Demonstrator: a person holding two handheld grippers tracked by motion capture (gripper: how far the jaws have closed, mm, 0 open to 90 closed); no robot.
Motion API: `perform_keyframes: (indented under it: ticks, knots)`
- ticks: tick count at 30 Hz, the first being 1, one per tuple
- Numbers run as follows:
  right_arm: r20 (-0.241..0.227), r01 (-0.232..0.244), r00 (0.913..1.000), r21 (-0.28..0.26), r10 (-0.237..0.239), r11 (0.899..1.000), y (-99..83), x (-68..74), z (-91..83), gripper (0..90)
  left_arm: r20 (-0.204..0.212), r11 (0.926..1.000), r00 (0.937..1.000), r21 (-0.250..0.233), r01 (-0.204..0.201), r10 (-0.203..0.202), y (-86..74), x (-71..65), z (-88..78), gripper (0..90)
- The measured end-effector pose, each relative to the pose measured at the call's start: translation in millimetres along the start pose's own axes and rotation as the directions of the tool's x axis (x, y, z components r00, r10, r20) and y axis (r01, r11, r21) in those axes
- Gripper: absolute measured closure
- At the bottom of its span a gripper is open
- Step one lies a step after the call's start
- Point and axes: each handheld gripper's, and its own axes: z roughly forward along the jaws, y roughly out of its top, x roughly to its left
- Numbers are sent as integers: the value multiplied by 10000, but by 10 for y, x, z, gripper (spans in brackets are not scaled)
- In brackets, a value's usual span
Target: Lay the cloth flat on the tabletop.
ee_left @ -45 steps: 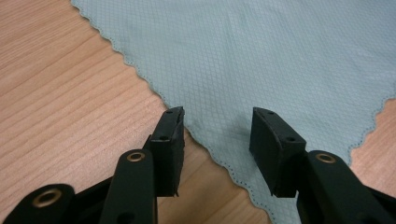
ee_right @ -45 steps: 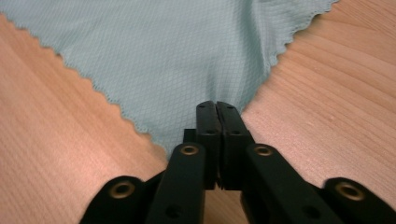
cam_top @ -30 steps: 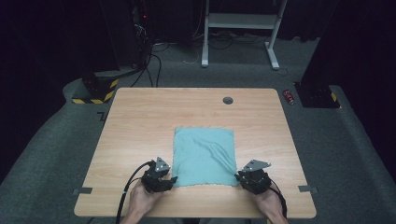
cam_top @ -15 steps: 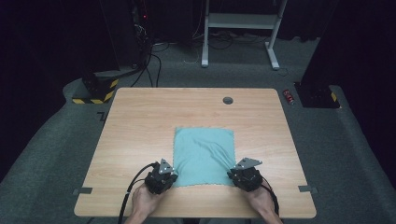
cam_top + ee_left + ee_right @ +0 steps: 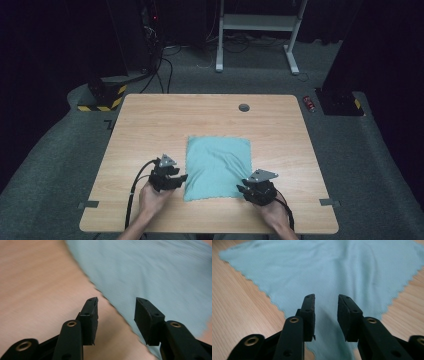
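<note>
cloth: teal cloth (image 5: 218, 167) lies flat on the bench (image 5: 150, 125), near my front edge, a few soft wrinkles toward its right side.
left gripper: left gripper (image 5: 176, 179) just beside the cloth's left edge; its fingers (image 5: 90, 312) have just been opening, now spread, nothing pinched; the cloth's zigzag edge runs between them.
right gripper: right gripper (image 5: 246, 189) at the cloth's near right corner; fingers (image 5: 309, 312) have just been opening, parted over the cloth, nothing pinched.
risk 1: my left fingers straddle the bare edge, so closing could catch bench or a thread only and the cloth slips out.
risk 2: if one side grabs and the other misses, a pull would drag the cloth askew and bunch the wrinkles.
risk 3: pressing low could scrape the pads on the wood.
surface: light wood-grain bench, a round cable hole (image 5: 244, 107) beyond the cloth, tape tabs near the front corners.
room: dark, grey carpet; white frame legs (image 5: 255, 30) and cables behind the bench, a yellow-black striped block (image 5: 102, 97) off the far left corner.
</note>
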Motion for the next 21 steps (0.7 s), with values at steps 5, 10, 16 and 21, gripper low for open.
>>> perform_keyframes:
  ticks: [5,10,16,21]
  knots:
    - [-363,110,9993,-372,-123,9992,115,131,142,616,-609,9974,9967,-508,508,-539,236,232,172,507]
    - [-699,451,9964,-563,-490,9974,236,307,265,598,-655,9945,9937,-581,877,-914,419,353,339,483]
    - [-1238,855,9879,-686,-936,9940,354,505,405,598,-843,9934,9919,-723,895,-954,525,428,517,472]
    - [-1478,1237,9804,-554,-1306,9908,389,630,525,591,-891,9964,9929,-359,763,-792,585,441,646,468]
